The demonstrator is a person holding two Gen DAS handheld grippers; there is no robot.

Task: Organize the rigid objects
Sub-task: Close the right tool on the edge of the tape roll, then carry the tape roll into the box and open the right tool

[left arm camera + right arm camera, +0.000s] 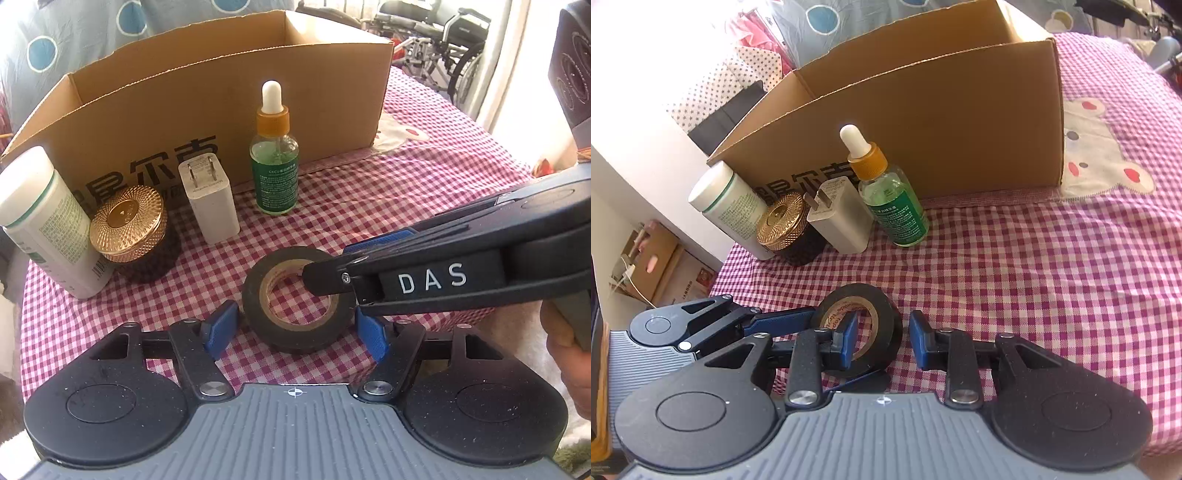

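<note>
A black tape roll (299, 328) (886, 314) lies flat on the checked cloth, between the blue pads of my left gripper (297, 328). Its right pad meets the roll's rim and a sliver of cloth shows at the left pad, so it is open. My right gripper (332, 258) (879, 339) comes in from the right, open and straddling the roll's wall: one finger (846, 343) sits inside the hole, the other (919, 343) outside with cloth showing between. Behind stand a white bottle (48, 221), a gold-lidded jar (127, 229), a white charger (208, 199) and a green dropper bottle (275, 162).
An open cardboard box (221, 92) stands behind the row of objects. The pink checked cloth (1052, 277) stretches to the right, with a bear patch (1100, 162) beside the box. The table edge drops off on the left. A wheelchair (443, 37) stands beyond the table. A hand (569, 362) holds the right gripper.
</note>
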